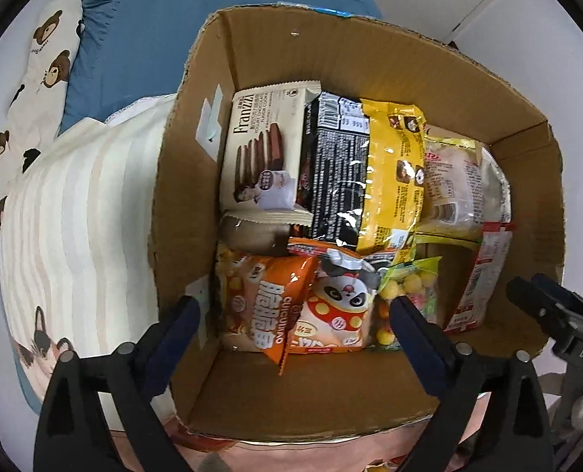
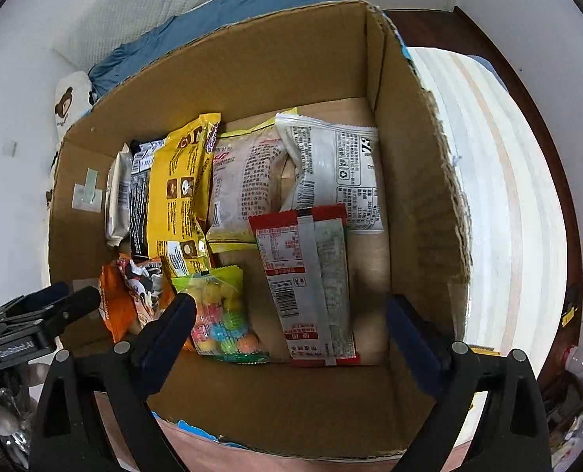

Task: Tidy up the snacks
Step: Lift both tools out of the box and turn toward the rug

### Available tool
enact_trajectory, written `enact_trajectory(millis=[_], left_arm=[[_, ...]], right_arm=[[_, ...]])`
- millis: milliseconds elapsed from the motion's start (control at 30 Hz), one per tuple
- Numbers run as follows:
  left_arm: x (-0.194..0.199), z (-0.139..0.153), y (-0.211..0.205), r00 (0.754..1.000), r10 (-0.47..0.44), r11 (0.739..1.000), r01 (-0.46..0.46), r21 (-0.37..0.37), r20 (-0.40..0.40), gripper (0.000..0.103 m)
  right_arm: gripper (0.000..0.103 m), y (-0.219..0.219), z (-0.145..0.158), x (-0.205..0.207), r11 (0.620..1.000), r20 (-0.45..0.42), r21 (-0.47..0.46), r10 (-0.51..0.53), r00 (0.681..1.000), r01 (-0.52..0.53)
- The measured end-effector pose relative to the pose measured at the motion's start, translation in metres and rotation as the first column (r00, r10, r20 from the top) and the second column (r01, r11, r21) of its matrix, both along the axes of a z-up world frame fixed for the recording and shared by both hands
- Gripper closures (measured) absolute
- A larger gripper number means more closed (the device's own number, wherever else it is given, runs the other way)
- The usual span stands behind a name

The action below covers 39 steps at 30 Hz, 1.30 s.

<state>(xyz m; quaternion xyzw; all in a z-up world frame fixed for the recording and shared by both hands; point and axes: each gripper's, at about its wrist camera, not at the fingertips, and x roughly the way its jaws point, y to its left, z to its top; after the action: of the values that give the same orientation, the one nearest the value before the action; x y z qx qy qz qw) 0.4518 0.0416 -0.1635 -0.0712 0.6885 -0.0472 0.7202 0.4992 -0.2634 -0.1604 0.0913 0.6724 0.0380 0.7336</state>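
- On a bed [image 1: 67, 212] with pale striped bedding, blue cover far behind, bear-print pillow [image 1: 43, 63] at far left.
- Open cardboard box [image 1: 197, 149] on top of it, flaps gone, rims rough and torn; tall walls all round, tape patches on the left wall.
- Back row, left to right along the far part of the floor: cream Franzzi wafer pack [image 1: 260, 153] tight to the left wall, black pack [image 1: 333, 173] overlapping it, yellow bag [image 1: 393, 173] over that, pale pink pouch [image 2: 244, 181], then white pack [image 2: 338, 173] just short of the right wall.
- Front row: orange bag [image 1: 260, 306] at the near left corner, panda-print bag [image 1: 338, 310] beside it, clear bag of coloured candy balls [image 2: 220, 314], and red-and-white pack [image 2: 311, 287] lying lengthwise.
- Bare cardboard floor to the right of the red-and-white pack, running up to the right wall; narrow bare strip along the near wall.
- Left gripper [image 1: 295, 322] above the near left part of the box, fingers [image 1: 413, 334] spread wide, nothing between the pads; left finger outside the left wall, right finger over the candy.
- Right gripper [image 2: 291, 326] above the near right part, fingers [image 2: 165, 330] spread wide and empty, candy bag and red-and-white pack below the gap.
- Each gripper at the edge of the other's view, well apart.
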Motion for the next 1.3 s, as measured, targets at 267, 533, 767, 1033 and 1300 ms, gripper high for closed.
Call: enact_trajectory(millis=[267, 533, 767, 1033, 1300], left_arm=[[-0.009, 0.009, -0.009, 0.999, -0.007, 1.0, 0.007, 0.011, 0.039, 0.004], [-0.044, 0.032, -0.018, 0.984, -0.004, 0.999, -0.004, 0.046, 0.177, 0.004], [-0.073, 0.06, -0.019, 0.958, -0.001, 0.996, -0.023, 0.082, 0.287, 0.004], [-0.119, 0.104, -0.025, 0.909, -0.004, 0.995, -0.037, 0.092, 0.416, 0.004], [-0.162, 0.141, -0.031, 0.867, -0.021, 0.995, -0.032, 0.098, 0.499, 0.004]], right_arm=[[0.004, 0.006, 0.015, -0.008, 1.0, 0.047, -0.019, 0.014, 0.999, -0.013], [0.004, 0.007, 0.035, -0.039, 0.999, 0.141, -0.04, 0.034, 0.989, -0.028], [0.004, 0.007, 0.059, -0.076, 0.998, 0.227, -0.053, 0.046, 0.973, -0.035], [0.004, 0.007, 0.097, -0.12, 0.999, 0.32, -0.028, 0.044, 0.946, -0.037], [0.004, 0.004, 0.144, -0.165, 0.999, 0.422, -0.011, 0.038, 0.906, -0.037]])
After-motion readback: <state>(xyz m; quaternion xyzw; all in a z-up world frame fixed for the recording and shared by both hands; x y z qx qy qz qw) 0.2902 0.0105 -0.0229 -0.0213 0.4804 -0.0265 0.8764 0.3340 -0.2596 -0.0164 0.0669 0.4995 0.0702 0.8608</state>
